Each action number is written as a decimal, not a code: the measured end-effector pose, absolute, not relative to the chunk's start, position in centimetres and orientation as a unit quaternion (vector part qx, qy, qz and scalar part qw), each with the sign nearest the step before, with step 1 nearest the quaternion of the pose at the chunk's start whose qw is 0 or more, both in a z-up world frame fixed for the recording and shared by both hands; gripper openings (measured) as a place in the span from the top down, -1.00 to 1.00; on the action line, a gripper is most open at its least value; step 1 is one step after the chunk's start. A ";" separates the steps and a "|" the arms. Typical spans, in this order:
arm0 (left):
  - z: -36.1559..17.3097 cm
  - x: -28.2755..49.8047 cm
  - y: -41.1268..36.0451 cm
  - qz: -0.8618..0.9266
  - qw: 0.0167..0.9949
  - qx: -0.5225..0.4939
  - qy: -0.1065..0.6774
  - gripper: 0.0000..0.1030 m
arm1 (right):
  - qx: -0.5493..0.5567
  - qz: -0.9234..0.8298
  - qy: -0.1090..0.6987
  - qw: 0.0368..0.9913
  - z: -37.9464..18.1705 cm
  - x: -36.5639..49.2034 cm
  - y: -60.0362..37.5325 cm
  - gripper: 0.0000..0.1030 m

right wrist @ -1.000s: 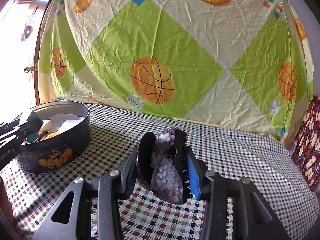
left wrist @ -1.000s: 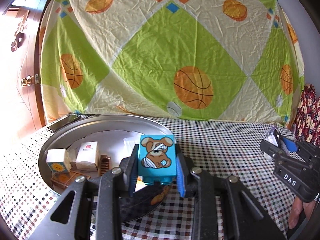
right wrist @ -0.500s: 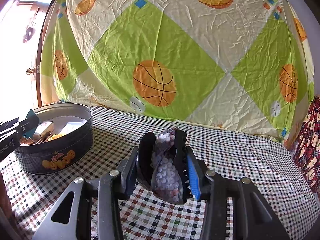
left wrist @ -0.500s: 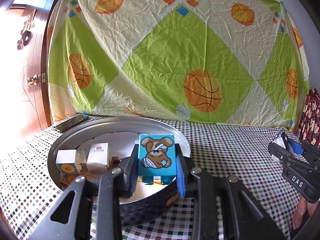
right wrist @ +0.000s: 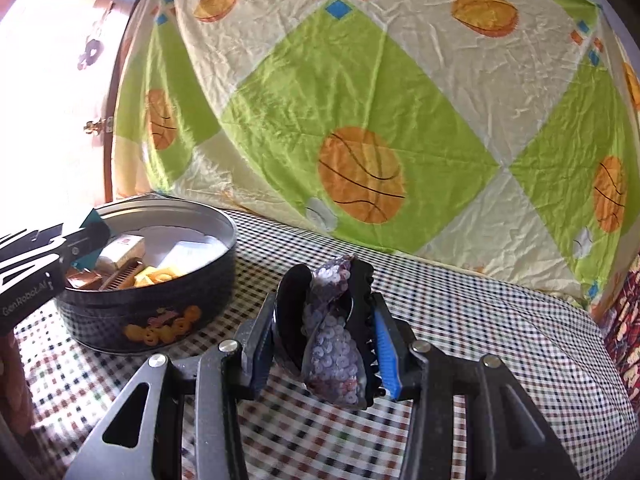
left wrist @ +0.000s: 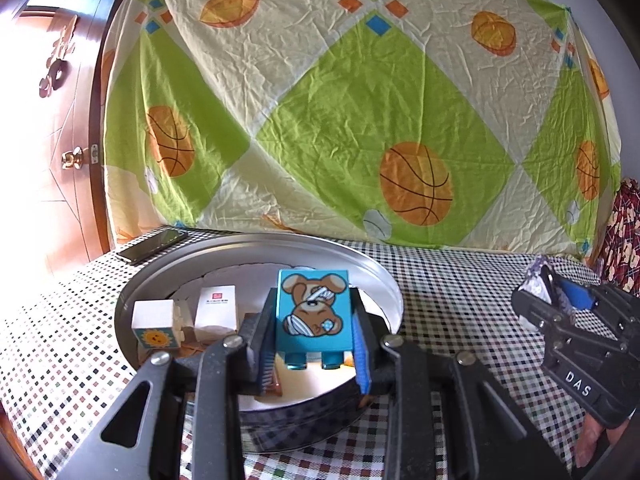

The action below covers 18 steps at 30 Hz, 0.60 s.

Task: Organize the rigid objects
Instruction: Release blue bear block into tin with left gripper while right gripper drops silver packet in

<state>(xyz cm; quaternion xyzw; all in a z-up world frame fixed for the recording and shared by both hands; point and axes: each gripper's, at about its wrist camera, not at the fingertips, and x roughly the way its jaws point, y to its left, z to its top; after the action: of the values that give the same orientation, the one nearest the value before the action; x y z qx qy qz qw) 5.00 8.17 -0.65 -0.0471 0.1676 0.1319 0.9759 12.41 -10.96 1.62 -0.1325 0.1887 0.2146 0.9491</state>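
hand-held gripper [left wrist: 314, 344]: black linkages; silver screws; blue pads; white "DAS" label

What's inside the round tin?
Inside the round tin you can see a sun block, a small white box, a brown comb and a yellow ringed piece. White paper lines the bottom. The left gripper and its teddy block hide part of it.

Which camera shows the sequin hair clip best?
The right wrist view: the sequin hair clip fills the centre, clamped between the right gripper fingers, sequins and teeth visible. The left wrist view catches only a sliver of it at the right edge.
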 end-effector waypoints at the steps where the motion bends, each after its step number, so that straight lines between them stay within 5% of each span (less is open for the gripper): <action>1: -0.6 4.8 8.4 0.133 0.976 -0.048 0.167 0.41 | -0.134 0.219 0.188 0.948 1.7 12.3 -10.5 0.11; 18: 1.5 4.0 12.6 0.163 0.970 -0.047 0.174 0.41 | -0.123 0.289 0.196 0.929 3.4 12.4 -4.2 0.10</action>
<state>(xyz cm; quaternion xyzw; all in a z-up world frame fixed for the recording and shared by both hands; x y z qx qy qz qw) 3.99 12.63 1.52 -0.0466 0.1739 0.1626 0.9701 12.42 -4.24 3.38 -0.1228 0.1958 0.2893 0.9289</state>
